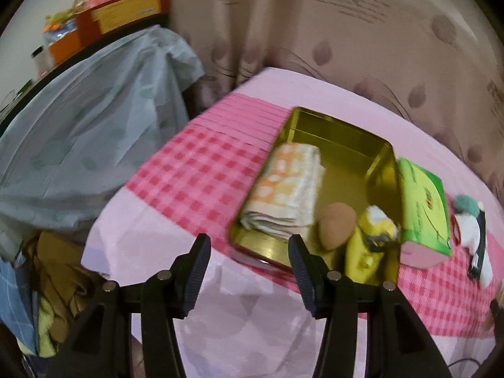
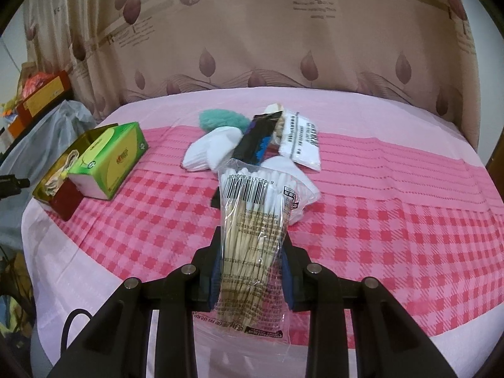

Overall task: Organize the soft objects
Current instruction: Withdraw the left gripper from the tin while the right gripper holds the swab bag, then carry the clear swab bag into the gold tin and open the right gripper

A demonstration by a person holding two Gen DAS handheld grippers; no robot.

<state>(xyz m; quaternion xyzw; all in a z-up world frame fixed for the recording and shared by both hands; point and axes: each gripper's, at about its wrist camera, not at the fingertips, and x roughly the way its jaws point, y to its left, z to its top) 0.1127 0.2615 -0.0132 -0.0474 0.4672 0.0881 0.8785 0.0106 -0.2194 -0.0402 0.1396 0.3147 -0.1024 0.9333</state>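
Note:
A gold tin (image 1: pixel 343 132) (image 2: pixel 41 189) lies on the pink checked cloth. In it are a folded orange-and-white towel (image 1: pixel 286 192), a tan sponge (image 1: pixel 335 225) and a yellow plush toy (image 1: pixel 371 236). My left gripper (image 1: pixel 249 249) hangs open and empty just in front of the tin's near edge. A green tissue pack (image 1: pixel 422 208) (image 2: pixel 107 160) leans on the tin's right side. My right gripper (image 2: pixel 252 249) is shut on a clear bag of cotton swabs (image 2: pixel 255 220), held above the cloth. Beyond it lies a pile: teal puff (image 2: pixel 220 119), white pads (image 2: pixel 208 151), a dark packet (image 2: pixel 255 141), a white packet (image 2: pixel 302 141).
A patterned beige curtain (image 2: pixel 252 31) hangs behind the table. At the left a grey plastic cover (image 1: pixel 88 119) drapes over furniture bearing orange boxes (image 1: pixel 126 9). Clothes and bags (image 1: pixel 53 289) pile below the table's left edge. A white toy (image 1: pixel 475 239) lies right of the tissue pack.

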